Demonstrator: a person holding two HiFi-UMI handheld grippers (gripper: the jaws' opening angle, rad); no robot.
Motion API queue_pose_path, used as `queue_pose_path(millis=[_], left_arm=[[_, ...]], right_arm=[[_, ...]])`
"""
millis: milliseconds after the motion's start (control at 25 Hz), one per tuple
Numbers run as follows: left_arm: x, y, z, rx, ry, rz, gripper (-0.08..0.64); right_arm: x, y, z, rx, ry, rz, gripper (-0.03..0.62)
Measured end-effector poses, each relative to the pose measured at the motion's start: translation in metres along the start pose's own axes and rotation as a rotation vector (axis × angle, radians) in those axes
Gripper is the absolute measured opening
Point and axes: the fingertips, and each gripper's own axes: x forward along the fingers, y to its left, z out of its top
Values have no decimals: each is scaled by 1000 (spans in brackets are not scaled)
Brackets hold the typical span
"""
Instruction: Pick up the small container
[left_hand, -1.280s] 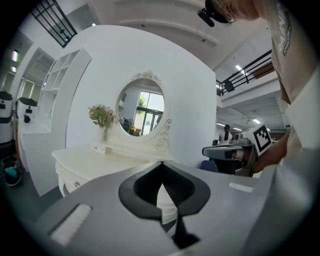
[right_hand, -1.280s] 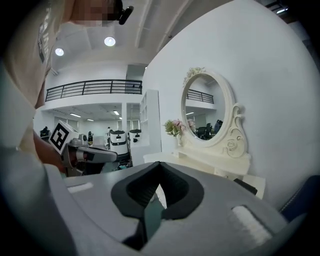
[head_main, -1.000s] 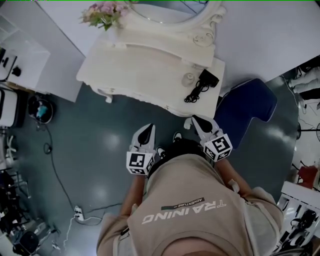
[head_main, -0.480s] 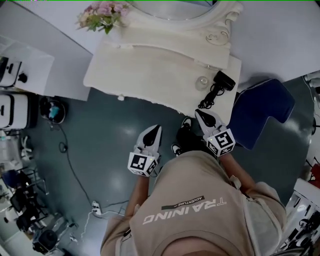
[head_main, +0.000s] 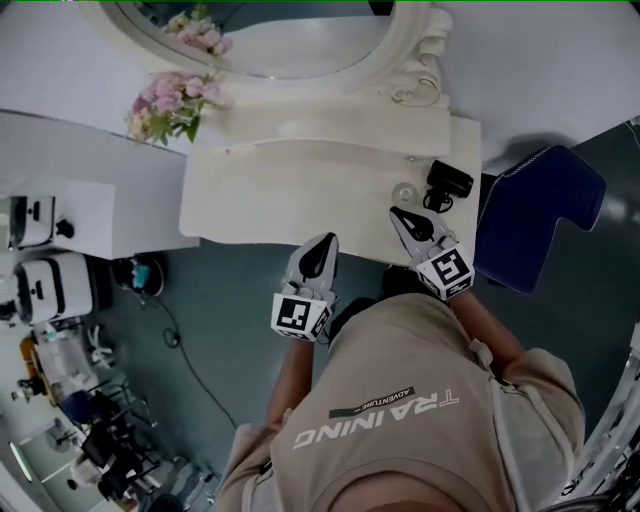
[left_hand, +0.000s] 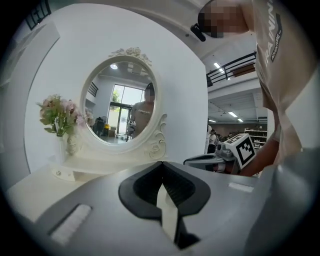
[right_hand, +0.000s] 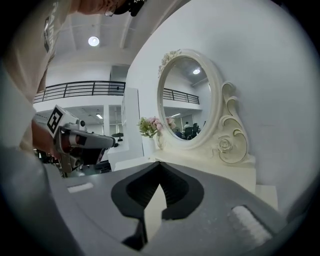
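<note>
Since the small container sits near the right end of the table, just left of the black device and just to the far side of your right gripper, make that your working hand. Its jaws, like those of the left gripper at the table's near edge, are pressed together on nothing, so spread the right pair wide first. Then come in level, straddle the container, and close gently without nudging the black device.

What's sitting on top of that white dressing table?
Pink flowers at the left, an oval mirror behind, a small clear container and a black corded device at the right. The right gripper covers part of the front edge.
</note>
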Motion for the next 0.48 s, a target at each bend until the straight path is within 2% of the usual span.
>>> queue_pose_path(millis=[160,280,480], left_arm=[[25,4,-2,44,41,-54,18],[37,6,-9,16,59,-112,18],[59,13,-18,48,86,-234,18]], right_arm=[[3,-10,-1,35,-6,-47,3],[-2,-14,-9,19,25,-74,3],[-14,-29,-8,44,24,-204,3]])
